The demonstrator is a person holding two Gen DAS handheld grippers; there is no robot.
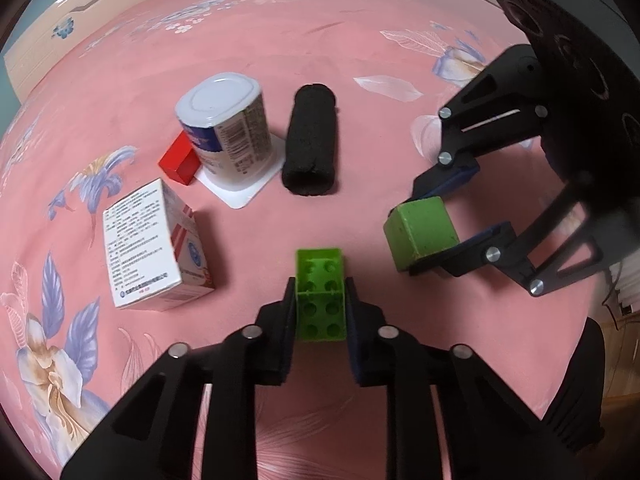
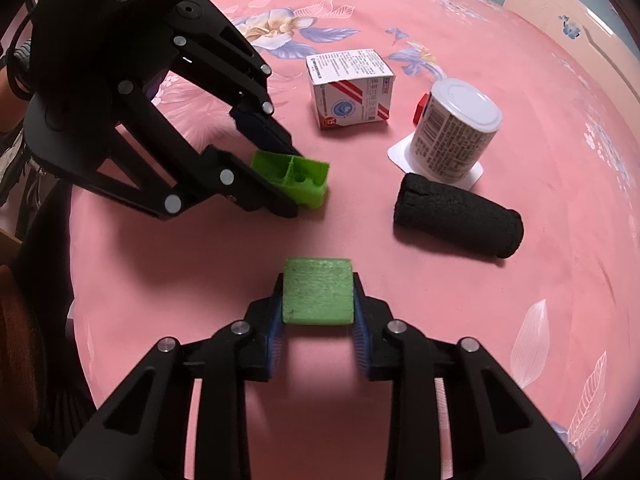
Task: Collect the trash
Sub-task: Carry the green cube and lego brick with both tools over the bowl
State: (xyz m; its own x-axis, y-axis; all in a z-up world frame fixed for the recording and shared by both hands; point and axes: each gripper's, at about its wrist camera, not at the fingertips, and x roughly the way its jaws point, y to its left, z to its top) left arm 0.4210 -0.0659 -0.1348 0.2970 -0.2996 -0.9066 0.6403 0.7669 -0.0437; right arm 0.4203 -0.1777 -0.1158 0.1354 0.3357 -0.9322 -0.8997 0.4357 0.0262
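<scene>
Clamping a bright green plastic brick point(image 1: 320, 294) between its blue pads, the left gripper point(image 1: 320, 308) points steeply down at the pink sheet point(image 1: 360, 40); the brick's hollow underside with round sockets faces the left wrist camera, and from the right wrist view its lower edge looks to rest on the sheet. Just beside it, the right gripper point(image 2: 318, 300) is closed on a duller green wooden block point(image 2: 318, 296), pads pressed against two opposite faces; the block sits low over the sheet, and whether it touches the fabric cannot be told. The two grippers are near each other, each with its own green piece, not touching. Farther up the sheet lies a black foam roll point(image 1: 309, 140) on its side. Next to that roll stands a white cup point(image 1: 224, 128) upside down on its square flange, barcode and print on its wall. A small red block point(image 1: 179, 162) lies against the cup's far side from the roll. A white carton point(image 1: 152, 246) with red stripes and blue print stands tilted, apart from the cup, toward the left gripper's side.
</scene>
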